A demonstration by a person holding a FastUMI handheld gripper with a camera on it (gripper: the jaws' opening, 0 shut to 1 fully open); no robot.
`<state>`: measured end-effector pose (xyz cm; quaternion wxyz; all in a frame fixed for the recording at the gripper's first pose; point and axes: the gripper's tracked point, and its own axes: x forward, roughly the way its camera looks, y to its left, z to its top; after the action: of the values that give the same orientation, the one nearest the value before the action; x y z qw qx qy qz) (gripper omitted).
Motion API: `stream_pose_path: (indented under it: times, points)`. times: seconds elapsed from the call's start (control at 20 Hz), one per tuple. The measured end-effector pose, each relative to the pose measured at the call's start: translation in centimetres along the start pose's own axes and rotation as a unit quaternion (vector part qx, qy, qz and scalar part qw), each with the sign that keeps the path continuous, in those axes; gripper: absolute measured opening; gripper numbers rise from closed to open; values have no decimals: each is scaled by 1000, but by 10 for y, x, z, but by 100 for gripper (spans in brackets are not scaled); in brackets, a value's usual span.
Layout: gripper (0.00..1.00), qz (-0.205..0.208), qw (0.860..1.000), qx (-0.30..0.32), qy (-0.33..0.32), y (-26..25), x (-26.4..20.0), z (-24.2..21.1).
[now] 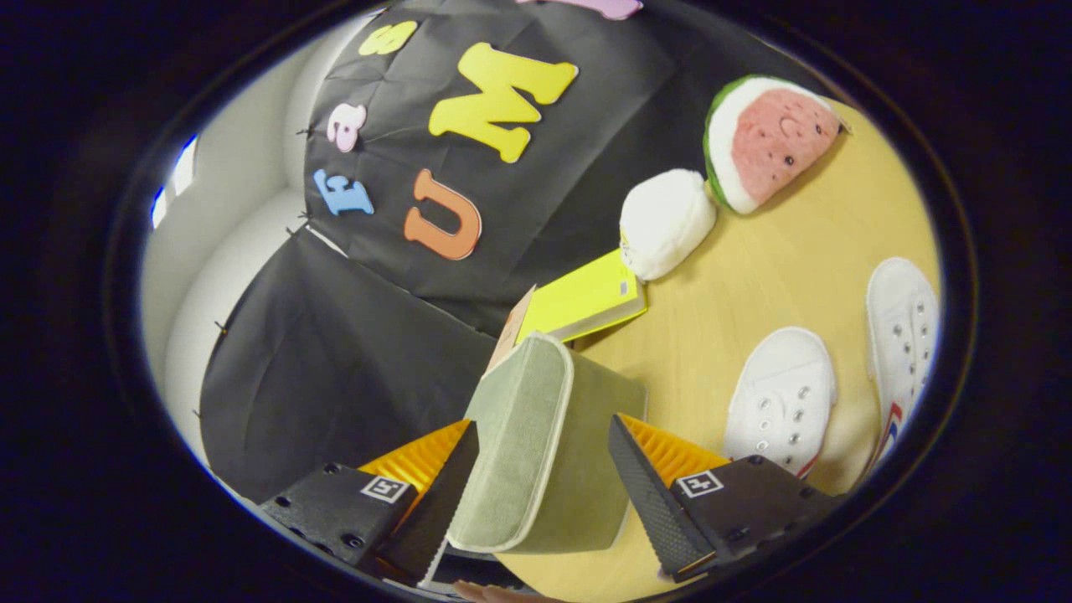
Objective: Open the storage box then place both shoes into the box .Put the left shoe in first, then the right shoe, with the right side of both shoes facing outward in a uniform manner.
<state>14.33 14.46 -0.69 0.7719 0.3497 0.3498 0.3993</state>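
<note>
Item: storage box, green fabric, lid edge lying between the spread fingers of the gripper, which flank the lid without pinching it. Two white shoes lie on the wooden surface at about three o'clock from the box, beside each other. Handling advice: close squarely on the lid edge, then swing it fully back so the opening stays clear for the left shoe.

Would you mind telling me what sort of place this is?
Probably a staged recording booth: black cloth wall, wooden table with toys, white shoes and a green storage box between the open tool fingers.
</note>
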Motion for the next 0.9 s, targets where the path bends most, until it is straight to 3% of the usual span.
stream_pose_path:
  times: [0.2, 0.35, 0.45, 0.9]
  points:
    - [99, 34, 997, 47, 41, -5, 20, -4]
    - [99, 89, 991, 70, 78, 11, 30, -12]
    - [99, 101, 986, 60, 115, 14, 36, -24]
    - [95, 133, 972, 110, 158, 13, 57, -19]
